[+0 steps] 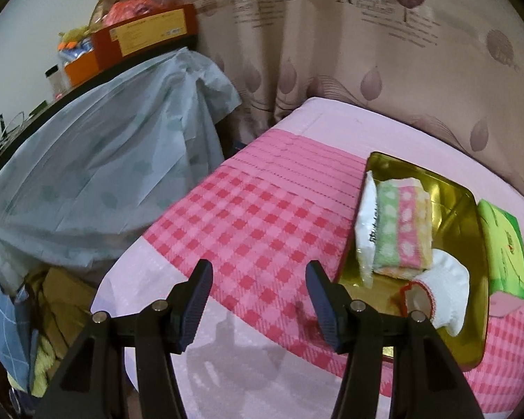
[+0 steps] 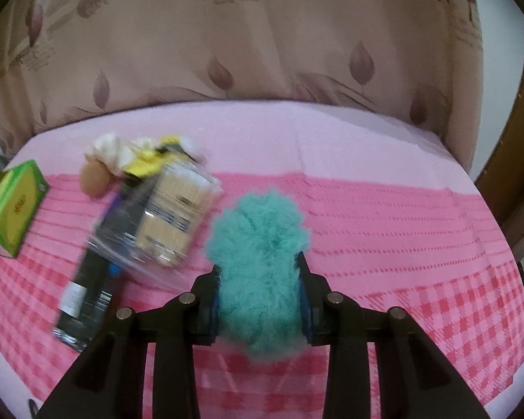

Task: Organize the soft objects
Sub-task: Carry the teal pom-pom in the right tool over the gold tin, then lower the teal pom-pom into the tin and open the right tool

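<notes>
A: Two grippers over the bed [image 1: 262, 216] — where is there open room?

B: The left gripper [image 1: 258, 300] hangs with its jaws wide and nothing between them, above a bare run of pink checked bedspread [image 2: 436, 314] near the bed's near edge. That run stretches clear to the left edge of the bed, where a pale blue cloth [image 1: 115, 160] is draped over furniture just beside it.

A: And the soft things?

B: A gold tray [image 1: 471, 331] lies toward the bed's right side in the left wrist view, holding a white packet [image 1: 366, 223], a folded dotted towel [image 1: 405, 223] and a white sock [image 1: 447, 289] with a red cuff. A green tissue pack [image 1: 503, 248] sits against the tray's right rim.

A: The right gripper [image 2: 260, 296]?

B: Clamped narrow on a teal fluffy ball [image 2: 258, 255], which bulges past both fingers — it appears lifted off the bedspread. To its left lies a clear bag of cotton swabs [image 2: 171, 223], blurred, with a dark flat package [image 2: 87, 289] and a beige sponge [image 2: 94, 178] close by. To the right the bedspread is open out to the bed's right edge.

A: The room?

B: A beige leaf-print curtain [image 2: 262, 52] runs along the far edge of the bed.
</notes>
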Demonstrator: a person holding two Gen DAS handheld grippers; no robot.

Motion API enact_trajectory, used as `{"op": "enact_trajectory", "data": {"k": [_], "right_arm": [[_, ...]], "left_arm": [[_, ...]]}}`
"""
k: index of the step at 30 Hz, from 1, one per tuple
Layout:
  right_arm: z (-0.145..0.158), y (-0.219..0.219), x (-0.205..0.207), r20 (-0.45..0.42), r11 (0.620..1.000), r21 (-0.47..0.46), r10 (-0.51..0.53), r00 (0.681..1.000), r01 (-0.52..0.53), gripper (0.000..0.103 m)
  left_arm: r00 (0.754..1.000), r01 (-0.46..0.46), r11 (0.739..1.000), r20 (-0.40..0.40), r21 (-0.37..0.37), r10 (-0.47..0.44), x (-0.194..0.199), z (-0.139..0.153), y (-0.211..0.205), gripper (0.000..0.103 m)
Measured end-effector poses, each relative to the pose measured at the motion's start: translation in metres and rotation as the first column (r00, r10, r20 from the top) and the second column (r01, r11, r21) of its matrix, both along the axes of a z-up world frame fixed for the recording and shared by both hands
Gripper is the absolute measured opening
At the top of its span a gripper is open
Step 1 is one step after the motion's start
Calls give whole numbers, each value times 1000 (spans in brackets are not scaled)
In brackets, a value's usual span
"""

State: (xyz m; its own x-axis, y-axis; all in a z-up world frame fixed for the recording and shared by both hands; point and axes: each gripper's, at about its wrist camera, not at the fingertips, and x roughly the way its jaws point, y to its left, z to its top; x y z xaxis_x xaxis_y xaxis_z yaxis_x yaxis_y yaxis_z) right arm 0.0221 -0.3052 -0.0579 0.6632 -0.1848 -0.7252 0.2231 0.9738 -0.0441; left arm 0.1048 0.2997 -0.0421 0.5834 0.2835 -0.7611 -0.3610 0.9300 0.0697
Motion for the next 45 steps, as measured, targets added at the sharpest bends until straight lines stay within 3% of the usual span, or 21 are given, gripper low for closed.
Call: {"op": "enact_trajectory", "data": {"k": [8,17,35,45], "right_arm": [[41,68,17,38,989,14,150,988,-150,31],[62,157,38,63,945,56,320,945,-323,31],[62,315,78,47,808,74,583,811,-585,31],[55,368,106,27,773,73,630,777,-630,31]], "left_arm": [[1000,-19,1000,0,-15,19,-2,-1,5,57],[999,-42,999,5,-15,42,-2,0,10,57],[999,-50,999,3,-13,50,-3,-2,11,57],[996,-93,996,11,-15,94,-7,-2,19,57]]}}
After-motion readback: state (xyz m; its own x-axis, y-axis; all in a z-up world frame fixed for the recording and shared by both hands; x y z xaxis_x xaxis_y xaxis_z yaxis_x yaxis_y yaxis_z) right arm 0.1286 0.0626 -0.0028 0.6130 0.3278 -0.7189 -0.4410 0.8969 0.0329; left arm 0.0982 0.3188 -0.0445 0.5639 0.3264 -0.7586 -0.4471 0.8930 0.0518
